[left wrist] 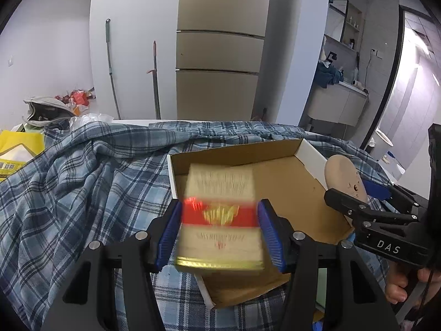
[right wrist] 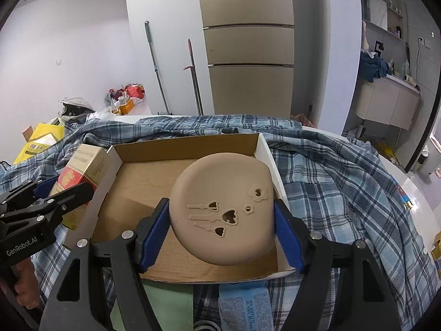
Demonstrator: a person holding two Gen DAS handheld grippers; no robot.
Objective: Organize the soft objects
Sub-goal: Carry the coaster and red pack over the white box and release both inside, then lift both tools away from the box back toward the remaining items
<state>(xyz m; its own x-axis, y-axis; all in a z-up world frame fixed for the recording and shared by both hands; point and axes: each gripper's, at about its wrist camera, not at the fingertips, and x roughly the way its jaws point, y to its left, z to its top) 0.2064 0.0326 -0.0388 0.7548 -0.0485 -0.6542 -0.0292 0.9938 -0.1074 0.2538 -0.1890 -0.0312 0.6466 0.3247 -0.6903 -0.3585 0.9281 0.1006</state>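
Note:
My left gripper (left wrist: 220, 220) is shut on a beige pack with a red band (left wrist: 220, 215), held over the left part of an open cardboard box (left wrist: 278, 176). The pack is motion-blurred. It also shows in the right wrist view (right wrist: 82, 171), at the box's left wall. My right gripper (right wrist: 222, 223) is shut on a tan rounded soft pad with flower cut-outs (right wrist: 223, 207), held over the right part of the box (right wrist: 137, 182). The pad and right gripper show at the right in the left wrist view (left wrist: 344, 176).
A blue plaid shirt (left wrist: 82, 171) covers the table under the box. A yellow bag (left wrist: 16, 149) and a grey bag (left wrist: 44, 110) lie at the far left. A fridge (left wrist: 220, 55) and two mop handles stand behind. A blue-labelled packet (right wrist: 242, 303) lies at the front.

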